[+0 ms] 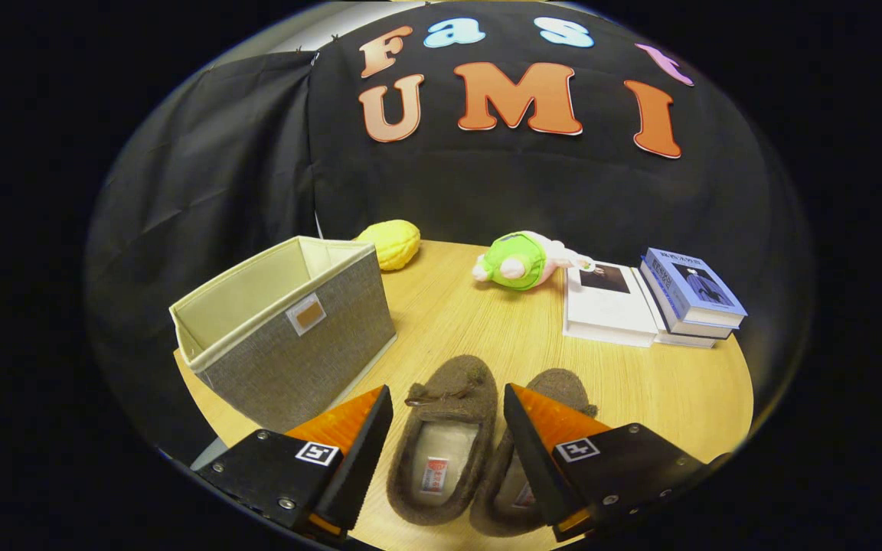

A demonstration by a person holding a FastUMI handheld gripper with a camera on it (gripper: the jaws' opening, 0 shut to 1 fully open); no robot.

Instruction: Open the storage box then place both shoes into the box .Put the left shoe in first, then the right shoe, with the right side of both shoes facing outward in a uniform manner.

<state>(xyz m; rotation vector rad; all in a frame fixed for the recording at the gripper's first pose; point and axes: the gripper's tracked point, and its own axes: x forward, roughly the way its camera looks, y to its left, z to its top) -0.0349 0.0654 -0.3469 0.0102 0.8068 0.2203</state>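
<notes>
Fingers (383,428) are spread wide over the left shoe (441,440), with the storage box (295,329) seen open alongside on the bench (487,321).

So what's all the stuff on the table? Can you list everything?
storage box: one, grey fabric with cream lining, open top, ahead of the fingers to one side
slippers: two, brown and fuzzy, side by side; one between the fingers, the other partly behind a finger
knobbly yellow toy: one, behind the box
plush toy: one, green and pink, beyond the slippers
books: about three, white and blue, beside the plush toy
table: one, round, light wood
hand-held gripper: one, fingers open
</notes>
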